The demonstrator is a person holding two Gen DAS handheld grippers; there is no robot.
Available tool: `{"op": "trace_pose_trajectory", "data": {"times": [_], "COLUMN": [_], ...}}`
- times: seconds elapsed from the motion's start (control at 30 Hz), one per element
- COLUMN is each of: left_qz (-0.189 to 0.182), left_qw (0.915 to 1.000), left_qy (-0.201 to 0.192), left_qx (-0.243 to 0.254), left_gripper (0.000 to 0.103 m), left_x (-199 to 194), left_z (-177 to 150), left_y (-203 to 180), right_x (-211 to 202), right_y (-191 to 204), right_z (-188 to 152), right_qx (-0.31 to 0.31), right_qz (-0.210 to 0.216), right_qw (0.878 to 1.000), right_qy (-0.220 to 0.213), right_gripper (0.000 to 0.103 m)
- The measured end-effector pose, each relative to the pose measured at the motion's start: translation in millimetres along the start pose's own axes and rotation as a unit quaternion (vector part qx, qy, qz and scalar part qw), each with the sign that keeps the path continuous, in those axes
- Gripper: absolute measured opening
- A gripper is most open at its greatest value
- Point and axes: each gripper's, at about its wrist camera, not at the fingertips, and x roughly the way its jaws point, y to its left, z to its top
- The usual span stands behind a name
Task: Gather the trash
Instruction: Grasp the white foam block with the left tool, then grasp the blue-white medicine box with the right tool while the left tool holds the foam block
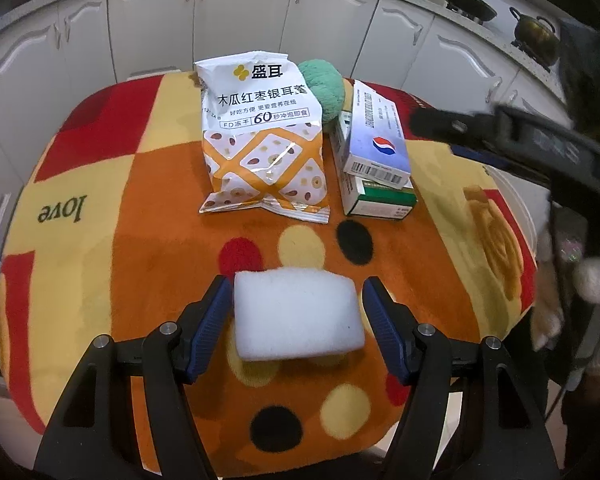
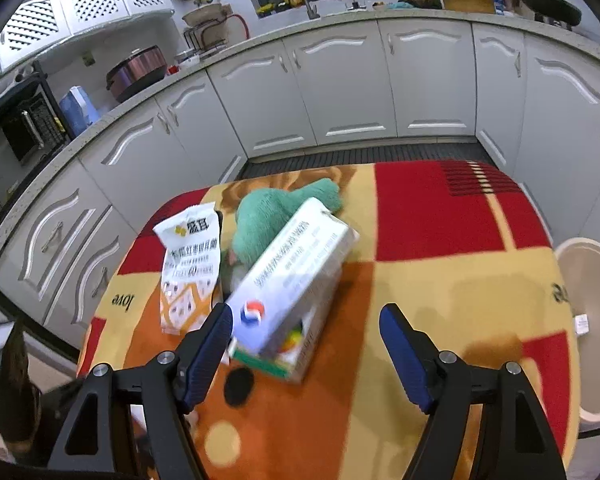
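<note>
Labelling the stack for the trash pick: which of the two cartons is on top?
The white-and-blue box with the red-white-blue round logo and barcode end lies on top; the green-striped box sits under it.

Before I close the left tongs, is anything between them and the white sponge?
Nothing visible. The white sponge already lies between the open left tongs, with a bare gap of rug on either side.

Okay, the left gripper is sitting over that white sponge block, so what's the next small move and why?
Probably close the left gripper on the white sponge block. The block already lies between the open blue pads, with a gap showing on each side, so a squeeze should secure it before lifting it off the patterned mat.
</note>
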Motion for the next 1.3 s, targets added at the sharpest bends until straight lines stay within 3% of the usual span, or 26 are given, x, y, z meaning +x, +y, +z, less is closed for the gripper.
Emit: {"op": "trace_pose_trajectory", "data": {"times": [0.33,0.4,0.43,0.53,0.57,0.6,0.67,0.83,0.9,0.93,1.13,1.3], "left_qz": [-0.011,-0.017,-0.021,-0.028,-0.030,-0.032,-0.033,-0.022,-0.021,-0.020,-0.023,-0.025], "left_qw": [0.9999,0.9998,0.9998,0.9996,0.9995,0.9994,0.9993,0.9997,0.9998,0.9998,0.9997,0.9997], "left_qy": [0.007,0.002,-0.001,-0.009,-0.010,-0.011,-0.015,-0.011,-0.007,-0.005,-0.001,-0.001], "left_qx": [-0.002,-0.005,-0.004,-0.001,0.000,0.001,0.002,0.001,0.001,0.001,-0.003,-0.005], "left_gripper": [0.066,0.063,0.056,0.052,0.050,0.050,0.049,0.049,0.049,0.050,0.050,0.050], "left_x": [5.3,5.5,7.2,3.7,2.8,1.2,-2.6,-1.4,0.4,0.0,3.3,5.7], "left_z": [-2.3,-0.9,-1.3,0.7,1.7,2.4,5.5,6.5,5.2,4.3,0.5,-2.1], "left_y": [8.0,6.3,5.5,2.4,2.4,1.5,1.2,1.8,1.8,-0.3,-3.3,-5.3], "right_x": [50.5,47.5,43.7,32.7,28.8,22.9,14.8,12.1,16.0,17.7,24.1,19.6], "right_y": [13.5,9.4,7.0,1.7,-0.7,-3.2,-6.5,-7.3,-2.9,-0.4,7.7,-14.1], "right_z": [14.7,13.8,13.6,13.2,12.4,12.1,11.2,8.5,9.1,8.6,8.2,6.1], "right_qx": [0.008,0.010,0.008,0.000,0.001,0.004,0.001,0.002,-0.005,-0.011,-0.031,0.011], "right_qz": [-0.020,-0.014,-0.013,-0.015,-0.009,0.000,0.007,0.018,0.013,0.008,-0.026,-0.004], "right_qw": [0.999,0.999,0.999,1.000,1.000,1.000,1.000,1.000,1.000,1.000,0.999,1.000], "right_qy": [0.039,0.034,0.031,0.024,0.021,0.014,0.014,0.011,0.014,0.016,0.026,0.023], "right_gripper": [0.074,0.063,0.061,0.053,0.038,0.033,0.031,0.032,0.054,0.057,0.065,0.065]}}
